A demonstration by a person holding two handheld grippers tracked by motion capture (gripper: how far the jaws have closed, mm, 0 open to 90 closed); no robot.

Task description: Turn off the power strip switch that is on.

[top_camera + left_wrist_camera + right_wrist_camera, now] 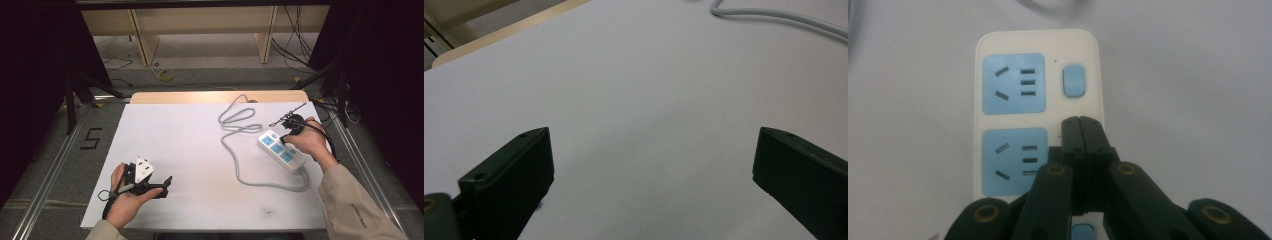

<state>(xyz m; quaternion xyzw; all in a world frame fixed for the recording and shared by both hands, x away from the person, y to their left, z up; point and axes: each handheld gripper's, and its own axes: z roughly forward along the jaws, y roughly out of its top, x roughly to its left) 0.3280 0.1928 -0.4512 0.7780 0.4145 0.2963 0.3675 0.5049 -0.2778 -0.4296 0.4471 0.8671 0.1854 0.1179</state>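
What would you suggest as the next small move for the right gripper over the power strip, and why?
Probably a short press straight down. The right gripper is shut, its tips over the power strip beside the second socket, where a blue switch like the first socket's would sit. Whether they touch it I cannot tell. The left gripper is open over the bare table.

High view: a fixed camera above the near side of the table (200, 150), facing forward and down, far enough to take in the whole white top and the floor beyond. Left gripper view: a camera set low behind the left gripper (651, 165), looking along its jaws across bare tabletop toward the grey cable (774, 17) at upper right. Right gripper view: close above the power strip (1038, 105), looking steeply down past the right gripper (1080, 125). All three share the white tabletop; the strip (282, 150) appears right of centre in the high view.
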